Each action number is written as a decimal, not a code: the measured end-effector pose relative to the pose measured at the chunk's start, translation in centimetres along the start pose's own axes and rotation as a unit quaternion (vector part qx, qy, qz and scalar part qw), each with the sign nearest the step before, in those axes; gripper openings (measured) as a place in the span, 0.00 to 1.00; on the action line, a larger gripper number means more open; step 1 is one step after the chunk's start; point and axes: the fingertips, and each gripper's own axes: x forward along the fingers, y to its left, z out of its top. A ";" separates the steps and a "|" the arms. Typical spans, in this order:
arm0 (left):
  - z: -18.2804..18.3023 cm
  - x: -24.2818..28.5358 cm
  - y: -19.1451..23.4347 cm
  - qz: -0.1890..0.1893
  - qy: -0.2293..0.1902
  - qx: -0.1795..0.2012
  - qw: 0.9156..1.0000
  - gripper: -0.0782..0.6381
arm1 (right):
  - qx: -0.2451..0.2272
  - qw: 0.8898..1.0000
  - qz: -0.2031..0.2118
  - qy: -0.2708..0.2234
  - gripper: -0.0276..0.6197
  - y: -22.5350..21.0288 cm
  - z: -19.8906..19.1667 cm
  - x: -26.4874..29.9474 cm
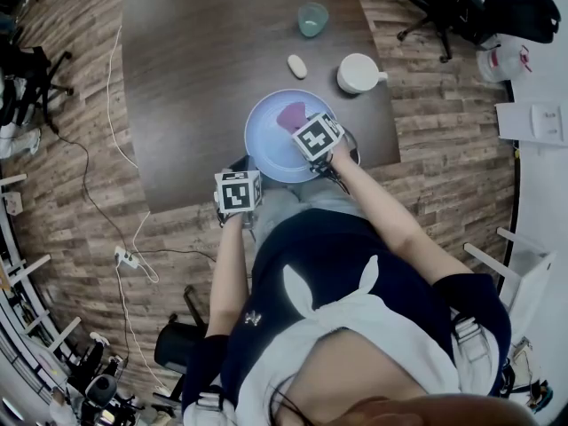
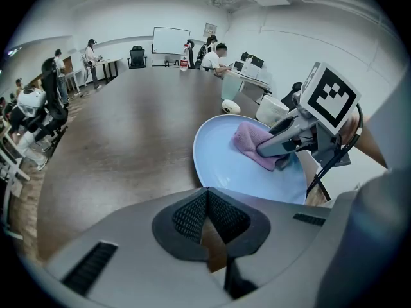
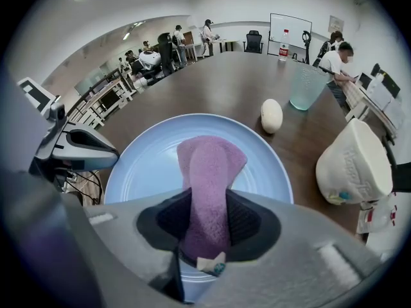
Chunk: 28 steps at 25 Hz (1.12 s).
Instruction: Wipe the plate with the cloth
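A pale blue plate (image 1: 263, 145) (image 2: 225, 165) (image 3: 138, 162) lies at the near edge of the dark wooden table. My right gripper (image 1: 302, 124) (image 3: 209, 220) points steeply down over the plate's near right part. It is shut on a folded pink cloth (image 1: 291, 114) (image 2: 252, 141) (image 3: 210, 165) that rests on the plate's surface. My left gripper (image 1: 240, 169) (image 2: 207, 201) hovers at the table's edge just left of the plate, apart from it. Its pads meet at the tip with nothing between them.
A white mug (image 1: 358, 73) (image 3: 353, 162) stands right of the plate, a small white oval object (image 1: 296, 66) (image 3: 271, 115) behind it, and a teal glass cup (image 1: 312, 19) (image 3: 307, 85) farther back. Cables lie on the plank floor at left. Office chairs stand around.
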 end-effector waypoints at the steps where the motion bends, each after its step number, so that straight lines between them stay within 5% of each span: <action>1: 0.0 0.0 0.0 0.000 -0.001 -0.001 1.000 0.11 | -0.003 1.000 -0.003 0.002 0.25 -0.1 0.0 -0.1; 8: -1.4 0.4 0.3 0.017 0.034 0.016 0.999 0.11 | -0.023 1.000 -0.020 0.008 0.26 -0.9 0.2 -0.4; 28: -1.7 0.3 -0.1 0.014 0.021 -0.008 1.000 0.11 | -0.005 0.999 -0.031 0.019 0.26 -2.8 -1.1 -0.6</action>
